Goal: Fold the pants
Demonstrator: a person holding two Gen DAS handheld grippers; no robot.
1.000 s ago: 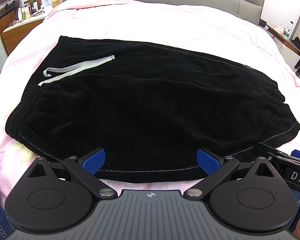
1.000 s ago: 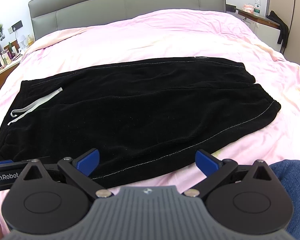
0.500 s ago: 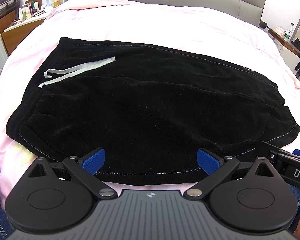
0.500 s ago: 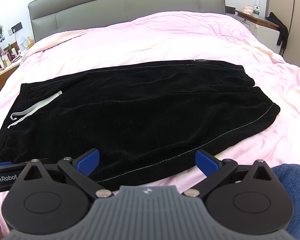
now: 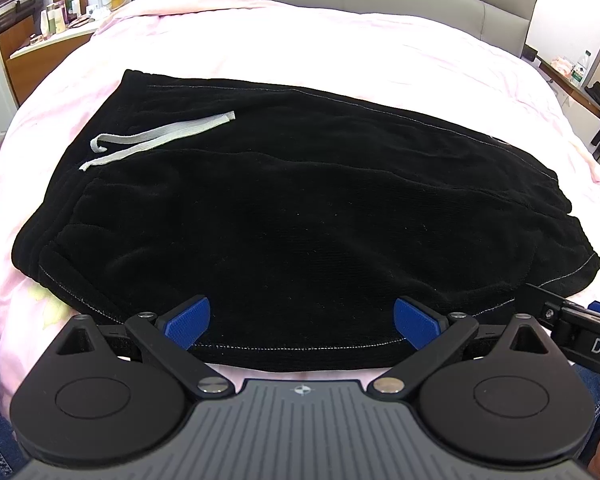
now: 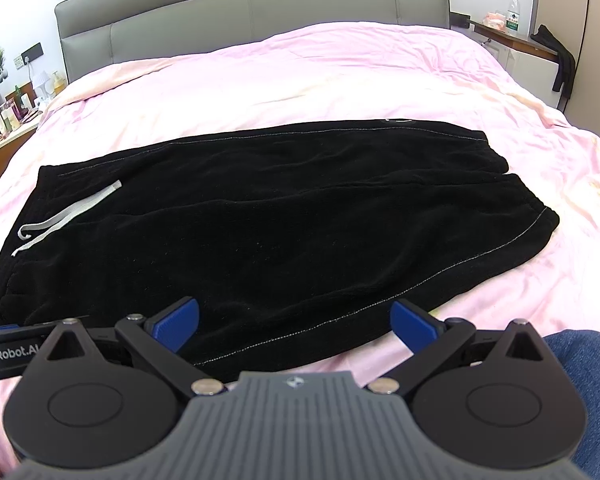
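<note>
Black pants [image 5: 300, 220] lie folded lengthwise on a pink bed, waistband to the left with a white drawstring [image 5: 156, 138] on top, leg hems to the right. They also show in the right wrist view [image 6: 260, 220] with the drawstring [image 6: 68, 216]. My left gripper [image 5: 302, 322] is open and empty, just above the pants' near edge. My right gripper [image 6: 296, 322] is open and empty over the near edge further right. Each gripper's side shows in the other's view, the right one [image 5: 572, 320] and the left one [image 6: 8, 348].
The pink bedspread [image 6: 340, 80] spreads beyond the pants to a grey headboard [image 6: 240, 8]. A nightstand with bottles [image 5: 56, 20] stands at the left, a shelf with a bottle [image 6: 512, 12] at the right. Jeans-clad legs [image 6: 588, 368] are close below.
Both grippers have drawn back slightly from the pants and stay open. The pants have not moved.
</note>
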